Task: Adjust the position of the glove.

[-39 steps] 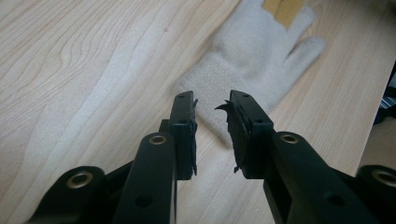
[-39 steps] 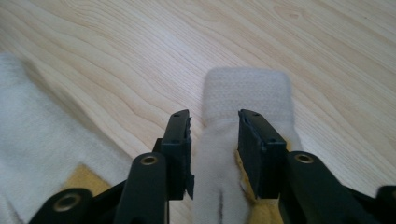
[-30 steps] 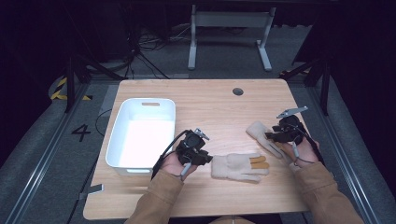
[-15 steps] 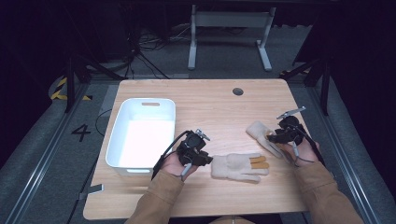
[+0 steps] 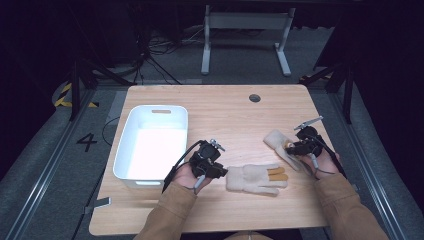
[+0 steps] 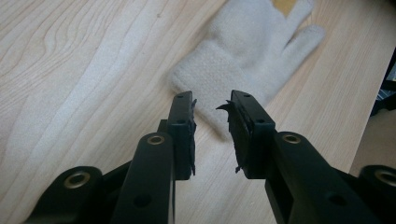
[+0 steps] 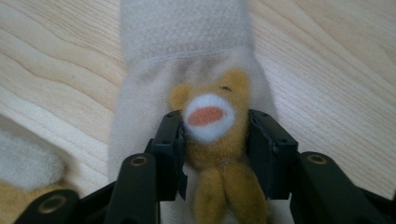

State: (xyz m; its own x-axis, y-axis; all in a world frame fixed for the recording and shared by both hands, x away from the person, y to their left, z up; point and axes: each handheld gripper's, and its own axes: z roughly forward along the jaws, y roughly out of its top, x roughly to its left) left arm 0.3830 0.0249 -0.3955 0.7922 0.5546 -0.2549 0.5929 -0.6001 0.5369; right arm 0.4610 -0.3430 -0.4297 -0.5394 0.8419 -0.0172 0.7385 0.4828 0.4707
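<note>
Gloves are laid on the counter (image 5: pixel 220 107): one cream glove (image 5: pixel 255 178) at 3 o'clock of the left gripper (image 6: pixel 212 109), whose jaws are held apart just short of its cuff, its fingertips cut off. The right gripper (image 7: pixel 215 133) is clamped on a tan bear figure (image 7: pixel 212 126) atop the second glove (image 7: pixel 187 56), its far end partly hidden.

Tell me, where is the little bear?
In the right gripper view, the bear sits on a cream glove, between the right gripper's jaws.
</note>
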